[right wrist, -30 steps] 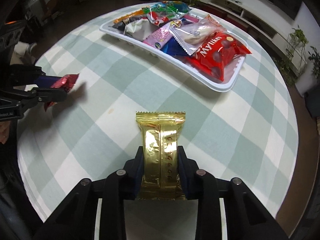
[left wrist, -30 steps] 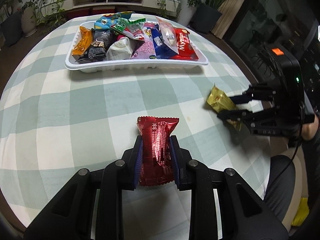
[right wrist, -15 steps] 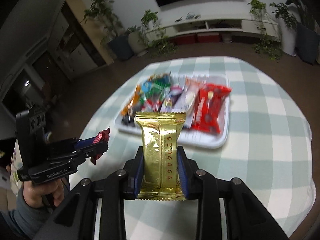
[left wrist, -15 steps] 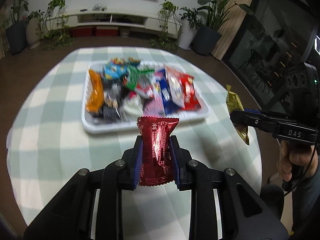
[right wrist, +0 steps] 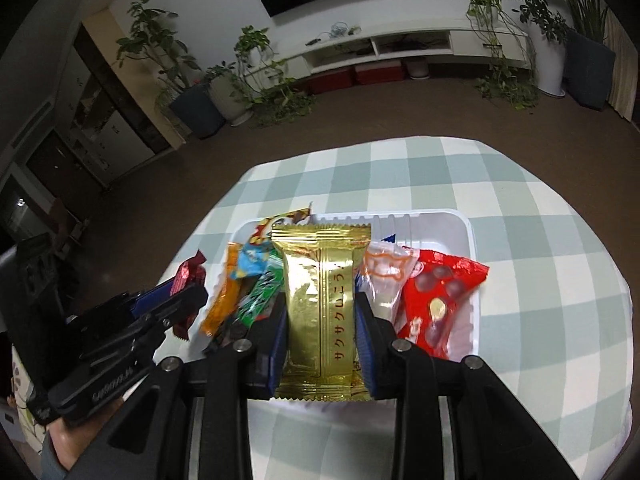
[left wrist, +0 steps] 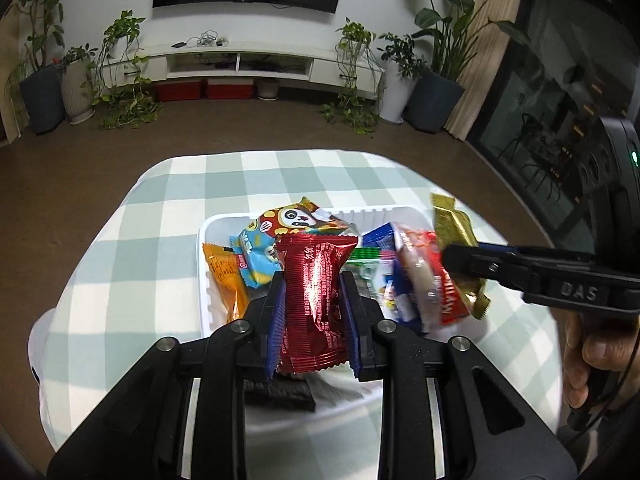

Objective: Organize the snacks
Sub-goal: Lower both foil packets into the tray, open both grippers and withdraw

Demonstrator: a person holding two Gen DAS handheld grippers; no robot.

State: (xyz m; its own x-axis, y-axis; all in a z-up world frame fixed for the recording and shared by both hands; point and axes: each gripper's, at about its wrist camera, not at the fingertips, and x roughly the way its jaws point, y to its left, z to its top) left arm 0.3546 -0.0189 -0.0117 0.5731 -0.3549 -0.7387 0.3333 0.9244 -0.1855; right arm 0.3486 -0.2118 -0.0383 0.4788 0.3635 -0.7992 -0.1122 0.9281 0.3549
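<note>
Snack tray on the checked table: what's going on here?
A person holds a gripper in each hand. The left gripper is shut on a red snack pack; the right gripper is shut on a gold wafer pack. Both packs hang over the white tray, which already holds a pile of assorted snacks. Neither pack is released yet.

Left wrist cam: sits behind its own fingers, looks steeply down, close above white snack tray (left wrist: pixel 208 236) on checked table (left wrist: pixel 160 240), TV wall beyond. Right wrist cam: same setup, slightly right of it. Both share tray (right wrist: pixel 468 232), table (right wrist: pixel 520 240), and each other's gripper.
</note>
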